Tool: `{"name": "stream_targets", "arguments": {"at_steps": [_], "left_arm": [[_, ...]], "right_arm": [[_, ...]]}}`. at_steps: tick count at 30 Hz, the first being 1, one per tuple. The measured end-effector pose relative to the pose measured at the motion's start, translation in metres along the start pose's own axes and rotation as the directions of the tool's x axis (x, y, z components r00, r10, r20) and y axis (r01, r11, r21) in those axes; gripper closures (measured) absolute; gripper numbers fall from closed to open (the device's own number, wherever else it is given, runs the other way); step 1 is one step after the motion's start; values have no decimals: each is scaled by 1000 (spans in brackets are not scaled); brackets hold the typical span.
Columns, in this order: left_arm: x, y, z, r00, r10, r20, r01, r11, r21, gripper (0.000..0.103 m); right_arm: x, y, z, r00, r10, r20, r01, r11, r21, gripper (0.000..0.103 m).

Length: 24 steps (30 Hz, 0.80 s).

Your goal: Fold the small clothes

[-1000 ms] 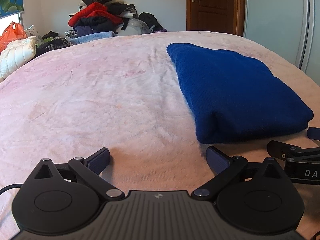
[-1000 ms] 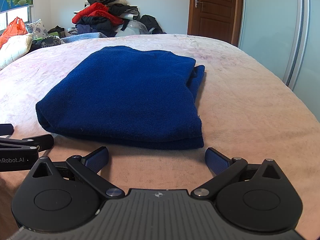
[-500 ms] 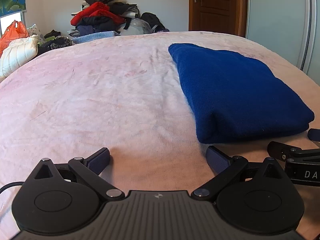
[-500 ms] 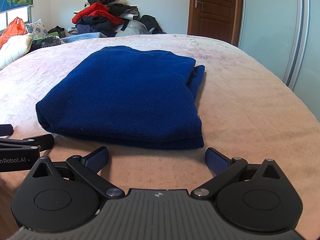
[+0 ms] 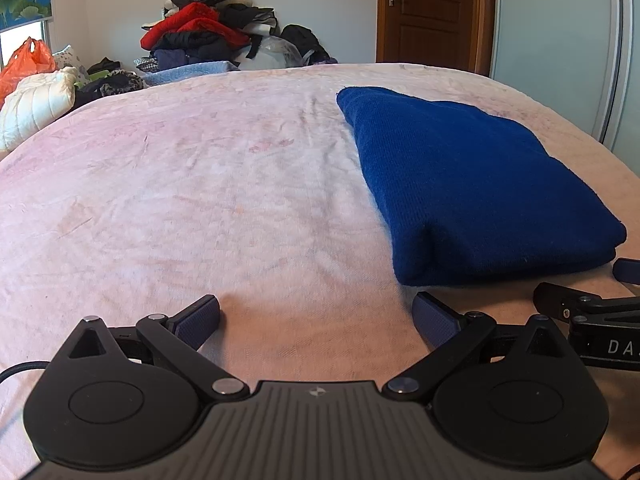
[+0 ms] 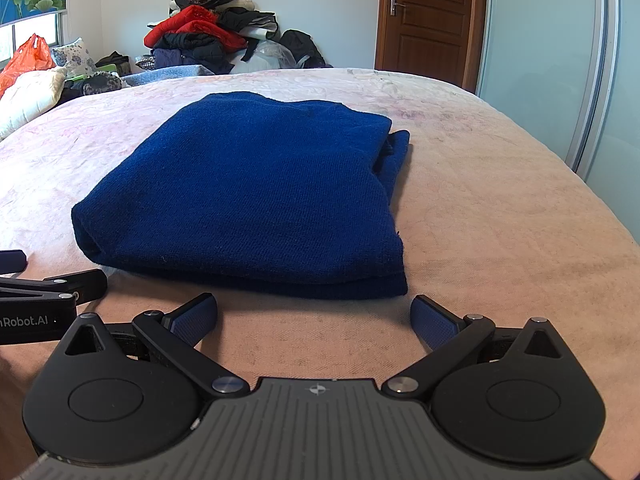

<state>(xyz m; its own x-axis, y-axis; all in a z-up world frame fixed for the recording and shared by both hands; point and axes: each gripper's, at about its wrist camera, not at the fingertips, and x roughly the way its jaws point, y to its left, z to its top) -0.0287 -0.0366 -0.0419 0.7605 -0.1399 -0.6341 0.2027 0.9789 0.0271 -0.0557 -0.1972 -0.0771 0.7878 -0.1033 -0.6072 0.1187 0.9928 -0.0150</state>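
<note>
A dark blue knitted garment [image 6: 256, 192] lies folded into a thick rectangle on the pink bed [image 6: 500, 216]. In the left wrist view the same garment [image 5: 472, 184] sits to the right. My left gripper [image 5: 316, 320] is open over bare sheet, just short of the garment's near left corner, holding nothing. My right gripper [image 6: 314, 320] is open too, its blue pads [image 6: 434, 322] a little short of the garment's near folded edge. Each gripper shows at the edge of the other's view.
A heap of red and dark clothes [image 5: 208, 36] is piled against the far wall. An orange bag [image 5: 26, 66] and a white pillow [image 5: 36, 108] lie at the far left. A wooden door [image 6: 426, 16] and a sliding wardrobe panel [image 6: 540, 52] stand on the right.
The left wrist view has tilted slightly, with the garment sitting a little lower in frame. The right gripper has not moved. Both stay open.
</note>
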Motion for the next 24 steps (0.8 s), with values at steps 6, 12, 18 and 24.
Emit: {"name": "stream_targets", "arguments": {"at_steps": [6, 12, 18, 24], "left_arm": [[-1, 1, 0, 1000, 0, -1, 0, 1000, -4, 0], [-2, 1, 0, 1000, 4, -2, -4, 1000, -4, 0], [-3, -1, 4, 999, 14, -37, -14, 1000, 11, 0], [-11, 5, 17, 992, 29, -125, -28, 1000, 9, 0]], "right_arm": [[0, 0, 0, 1000, 0, 0, 0, 1000, 0, 0], [0, 0, 0, 1000, -1, 0, 1, 1000, 0, 0], [-2, 0, 1, 1000, -8, -6, 8, 1000, -10, 0], [-23, -9, 15, 994, 14, -108, -1, 993, 120, 1]]}}
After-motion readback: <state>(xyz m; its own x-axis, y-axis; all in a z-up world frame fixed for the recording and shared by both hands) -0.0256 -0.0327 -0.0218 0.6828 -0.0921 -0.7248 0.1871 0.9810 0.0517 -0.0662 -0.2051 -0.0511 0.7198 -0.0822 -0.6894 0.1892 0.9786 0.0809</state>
